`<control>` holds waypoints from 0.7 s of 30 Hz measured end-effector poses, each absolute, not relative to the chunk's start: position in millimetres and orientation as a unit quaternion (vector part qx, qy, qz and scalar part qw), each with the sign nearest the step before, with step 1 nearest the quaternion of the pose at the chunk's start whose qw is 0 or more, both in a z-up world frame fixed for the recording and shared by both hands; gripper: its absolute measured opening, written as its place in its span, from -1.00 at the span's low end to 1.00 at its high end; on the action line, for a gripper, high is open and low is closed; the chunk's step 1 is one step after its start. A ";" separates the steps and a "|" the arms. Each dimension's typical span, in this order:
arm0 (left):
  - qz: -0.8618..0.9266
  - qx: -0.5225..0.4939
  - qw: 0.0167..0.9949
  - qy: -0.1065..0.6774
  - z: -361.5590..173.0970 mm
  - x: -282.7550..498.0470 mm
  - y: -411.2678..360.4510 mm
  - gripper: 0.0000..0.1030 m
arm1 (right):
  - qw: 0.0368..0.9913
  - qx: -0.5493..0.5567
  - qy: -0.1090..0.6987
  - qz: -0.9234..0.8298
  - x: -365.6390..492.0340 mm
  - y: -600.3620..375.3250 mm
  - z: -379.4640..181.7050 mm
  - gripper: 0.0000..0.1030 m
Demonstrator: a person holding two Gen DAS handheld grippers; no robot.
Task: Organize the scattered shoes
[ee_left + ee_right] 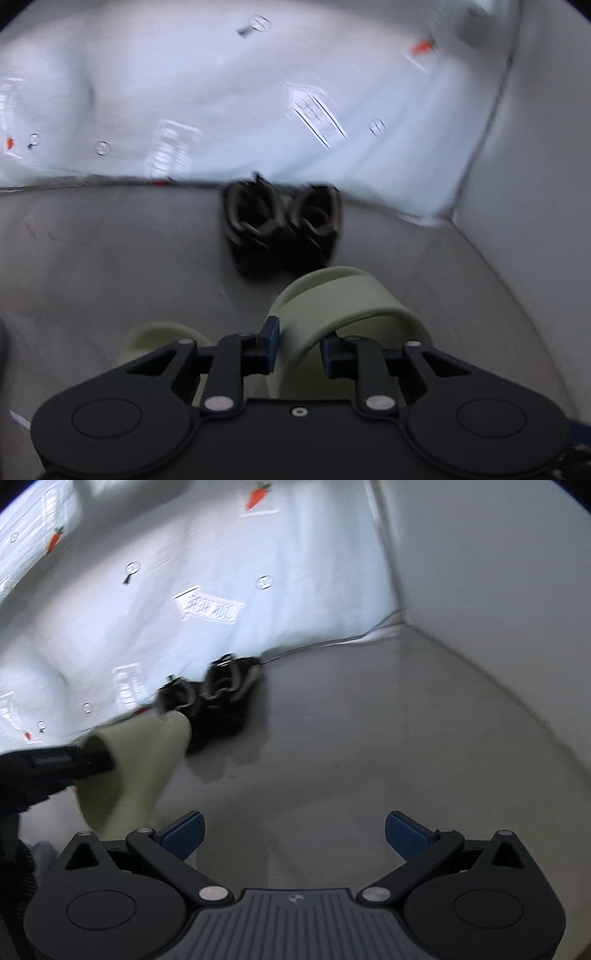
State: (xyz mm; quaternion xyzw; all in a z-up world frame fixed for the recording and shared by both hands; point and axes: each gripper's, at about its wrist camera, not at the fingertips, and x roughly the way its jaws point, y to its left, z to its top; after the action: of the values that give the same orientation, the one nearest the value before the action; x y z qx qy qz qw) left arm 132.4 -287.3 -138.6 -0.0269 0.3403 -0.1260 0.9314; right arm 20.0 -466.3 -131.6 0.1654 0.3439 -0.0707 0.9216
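- the left gripper (299,345) has its jaws narrowed onto the strap of a pale green slide sandal (332,299), pinching the band from either side; gripping the strap is probably the easy way to carry a floppy shoe without crushing it.
- in the right wrist view the same sandal (136,760) hangs from that gripper above the grey floor (369,757), toe pointing toward the wall.
- a pair of dark shoes (282,221) stands side by side on the floor, right against the foot of the white wall sheet (184,92) printed with carrots and arrows (both frames are blurred, so their exact style is hard to tell). they look already set in order, which suggests the wall edge is the line-up spot.
- the sandal sits just short of that dark pair, near it, with floor showing between.
- a second pale green shape (162,339) shows low behind the left finger; likely the sandal's sole, but i cannot tell.
- the right gripper (293,834) hovers over bare floor with jaws spread wide, holding nothing, well apart from the shoes.
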 end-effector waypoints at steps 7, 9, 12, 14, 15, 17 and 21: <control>-0.115 -0.003 0.921 0.373 -172.3 131.8 -315.4 -0.52 | 0.916 0.176 0.348 -0.088 -5.8 -507.4 -139.5 1.00; -0.117 0.022 0.924 0.363 -176.3 127.0 -323.8 -0.52 | 0.916 0.179 0.348 -0.089 -10.4 -514.5 -141.0 1.00; -0.120 0.040 0.924 0.361 -180.1 119.8 -330.1 -0.41 | 0.915 0.182 0.349 -0.088 -14.9 -520.7 -143.5 1.00; -0.127 0.044 0.919 0.372 -183.6 117.7 -333.1 -0.14 | 0.914 0.185 0.350 -0.086 -17.1 -523.5 -144.2 1.00; -0.137 0.036 0.916 0.376 -185.3 118.1 -332.6 0.16 | 0.914 0.186 0.350 -0.085 -18.5 -524.7 -144.4 1.00; -0.159 0.016 0.911 0.380 -186.9 118.7 -329.4 0.23 | 0.914 0.187 0.350 -0.082 -20.8 -524.9 -143.7 1.00; -0.171 -0.005 0.910 0.377 -177.2 111.9 -319.7 0.31 | 0.914 0.188 0.353 -0.072 -22.4 -523.6 -143.7 1.00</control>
State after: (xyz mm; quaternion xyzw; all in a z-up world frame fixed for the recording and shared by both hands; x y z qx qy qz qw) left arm 111.9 -319.7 -177.2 -0.0054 0.3771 -0.1713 0.9102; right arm -22.4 -523.6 -143.7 0.1879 0.3527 -0.0722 0.9138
